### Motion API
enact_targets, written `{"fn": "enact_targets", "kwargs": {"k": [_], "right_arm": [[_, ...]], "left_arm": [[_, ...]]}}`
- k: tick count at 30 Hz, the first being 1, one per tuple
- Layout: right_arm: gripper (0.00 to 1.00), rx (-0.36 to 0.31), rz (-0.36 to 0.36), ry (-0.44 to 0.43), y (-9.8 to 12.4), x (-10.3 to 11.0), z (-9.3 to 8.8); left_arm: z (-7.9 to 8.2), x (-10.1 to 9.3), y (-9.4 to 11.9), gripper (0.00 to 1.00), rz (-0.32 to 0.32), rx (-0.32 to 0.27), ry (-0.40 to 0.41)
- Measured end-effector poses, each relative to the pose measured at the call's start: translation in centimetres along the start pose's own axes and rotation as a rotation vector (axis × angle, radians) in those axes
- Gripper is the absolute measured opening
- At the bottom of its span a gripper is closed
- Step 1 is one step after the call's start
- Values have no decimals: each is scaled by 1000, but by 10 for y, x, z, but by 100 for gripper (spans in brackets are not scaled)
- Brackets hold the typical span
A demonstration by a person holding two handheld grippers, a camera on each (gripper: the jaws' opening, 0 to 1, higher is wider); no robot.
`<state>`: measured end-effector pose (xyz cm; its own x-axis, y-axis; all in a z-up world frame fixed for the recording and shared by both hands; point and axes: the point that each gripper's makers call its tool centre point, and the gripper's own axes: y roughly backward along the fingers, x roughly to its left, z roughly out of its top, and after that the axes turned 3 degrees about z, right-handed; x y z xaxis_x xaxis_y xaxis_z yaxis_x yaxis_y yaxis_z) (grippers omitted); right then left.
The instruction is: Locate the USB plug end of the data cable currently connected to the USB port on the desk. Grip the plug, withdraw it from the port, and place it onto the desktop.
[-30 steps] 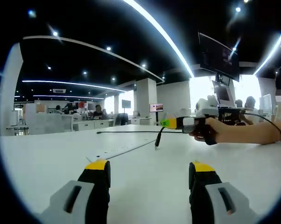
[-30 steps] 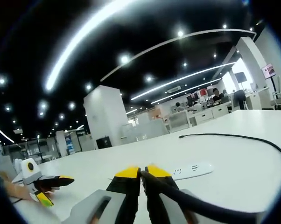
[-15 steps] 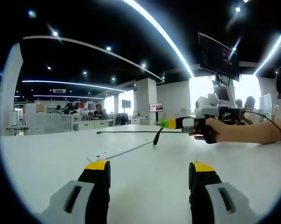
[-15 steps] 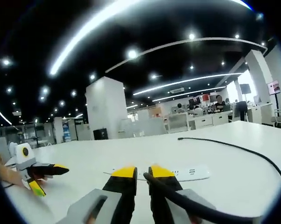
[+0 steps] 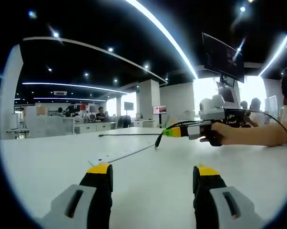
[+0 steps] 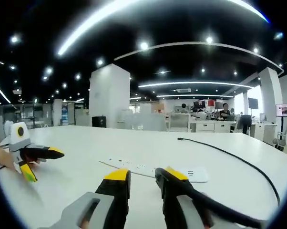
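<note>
Left gripper view: the left gripper [image 5: 153, 172] has its two chunky black jaws with yellow rubbery tips rising from the bottom of the frame. They're spread wide with nothing between them, just bare glossy white desktop [image 5: 148, 200].

Right of center, the right gripper [image 5: 168, 132] comes in from the right edge, held by a hand [image 5: 215, 134]. Its tip looks yellow-green from this side. The USB plug [image 5: 158, 141], a short dark stub, dangles just under that tip, a bit above the desk surface. It's out of the port and hanging at the end of the thin black data cable [image 5: 129, 135]. The cable also runs as a straight line toward the left of the frame and loops back over the gripper body. A long flat white power strip [image 5: 119, 155] lies on the desk at center-left, near the plug but not touching it.

Right gripper view: the right gripper [image 6: 144, 175] shows its jaws parted by a narrow gap. The black cable lies along the right-hand jaw and trails off to the lower right. Whether the jaws are actually pinching anything can't be told from here. The power strip [image 6: 181, 172] sits just beyond the tips. At the left edge the left gripper [image 6: 42, 163] pokes in, jaws splayed apart. More cable curves across the desk on the right.
</note>
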<state>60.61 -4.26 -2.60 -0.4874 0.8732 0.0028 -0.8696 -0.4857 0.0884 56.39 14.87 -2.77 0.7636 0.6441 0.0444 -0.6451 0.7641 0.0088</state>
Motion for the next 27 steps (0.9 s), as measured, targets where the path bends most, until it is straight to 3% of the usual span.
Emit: {"fn": "enact_targets", "kwargs": {"k": [9, 16, 27], "right_arm": [[29, 17, -6, -55, 13, 1, -8], [28, 32, 9, -81, 27, 11, -16], [28, 22, 31, -66, 47, 34, -14]], "left_arm": [[0, -1, 0, 68, 1, 0, -1], [-7, -40, 5, 68, 2, -1, -5], [-11, -55, 9, 68, 6, 0, -3]]}}
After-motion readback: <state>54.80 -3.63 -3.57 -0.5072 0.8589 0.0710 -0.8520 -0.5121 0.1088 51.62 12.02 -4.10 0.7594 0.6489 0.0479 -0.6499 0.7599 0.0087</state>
